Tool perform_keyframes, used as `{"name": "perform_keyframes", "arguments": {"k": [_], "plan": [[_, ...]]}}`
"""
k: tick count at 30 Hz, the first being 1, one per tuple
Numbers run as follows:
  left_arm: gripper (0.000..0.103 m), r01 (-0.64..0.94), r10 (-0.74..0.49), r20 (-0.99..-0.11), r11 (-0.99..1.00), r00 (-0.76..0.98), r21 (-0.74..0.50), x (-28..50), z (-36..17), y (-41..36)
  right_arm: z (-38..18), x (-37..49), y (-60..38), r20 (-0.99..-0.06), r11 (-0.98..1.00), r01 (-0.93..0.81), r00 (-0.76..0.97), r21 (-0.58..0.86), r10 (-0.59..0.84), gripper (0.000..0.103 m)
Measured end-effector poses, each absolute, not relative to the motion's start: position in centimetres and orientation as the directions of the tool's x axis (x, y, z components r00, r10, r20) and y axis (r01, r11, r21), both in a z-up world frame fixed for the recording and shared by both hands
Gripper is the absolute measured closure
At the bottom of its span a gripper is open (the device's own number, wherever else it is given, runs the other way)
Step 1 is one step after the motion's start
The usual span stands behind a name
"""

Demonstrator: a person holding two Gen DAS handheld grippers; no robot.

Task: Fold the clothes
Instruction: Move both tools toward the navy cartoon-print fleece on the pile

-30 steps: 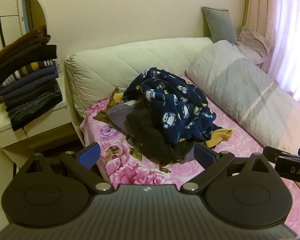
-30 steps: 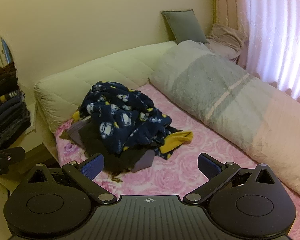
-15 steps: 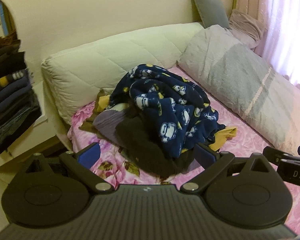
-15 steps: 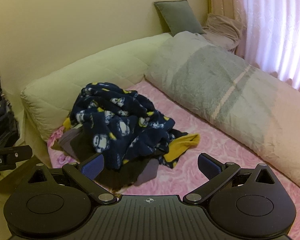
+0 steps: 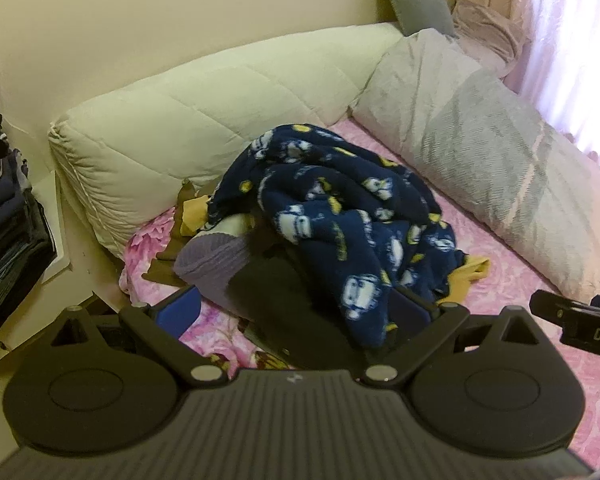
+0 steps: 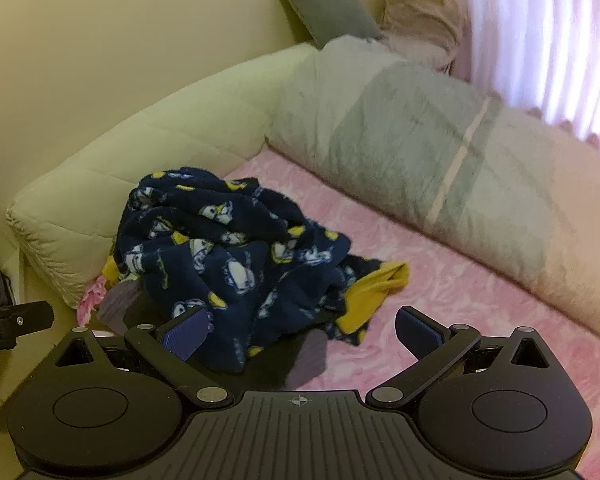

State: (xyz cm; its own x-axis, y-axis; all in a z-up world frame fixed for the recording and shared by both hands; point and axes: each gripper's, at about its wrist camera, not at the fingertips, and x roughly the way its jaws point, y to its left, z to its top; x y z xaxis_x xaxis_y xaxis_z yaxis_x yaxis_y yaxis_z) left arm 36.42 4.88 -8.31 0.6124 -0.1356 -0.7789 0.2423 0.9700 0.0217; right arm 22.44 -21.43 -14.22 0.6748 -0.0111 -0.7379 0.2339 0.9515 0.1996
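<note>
— Fleece, navy with white cartoon faces: that blanket (image 5: 340, 216) tops the crumpled heap of clothes (image 5: 260, 280), over a black piece (image 5: 284, 304) and a ribbed purple one (image 5: 212, 256).

— We see the heap on the pink floral sheet (image 6: 440, 300), against the quilted cream bolster (image 5: 204, 120). Our left gripper (image 5: 296, 312) and right gripper (image 6: 300, 332) both hang spread wide, empty, just before it.
</note>
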Motion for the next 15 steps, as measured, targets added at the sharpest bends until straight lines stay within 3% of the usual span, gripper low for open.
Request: {"name": "perform_keyframes", "arguments": {"k": [15], "plan": [[0.006,0.308,-0.195,-0.825,0.951,0.531,-0.026,47.5,-13.3,6.1,-21.6,31.9,-21.0,-0.815,0.885,0.323,0.571,0.334,0.099,0.001]]}}
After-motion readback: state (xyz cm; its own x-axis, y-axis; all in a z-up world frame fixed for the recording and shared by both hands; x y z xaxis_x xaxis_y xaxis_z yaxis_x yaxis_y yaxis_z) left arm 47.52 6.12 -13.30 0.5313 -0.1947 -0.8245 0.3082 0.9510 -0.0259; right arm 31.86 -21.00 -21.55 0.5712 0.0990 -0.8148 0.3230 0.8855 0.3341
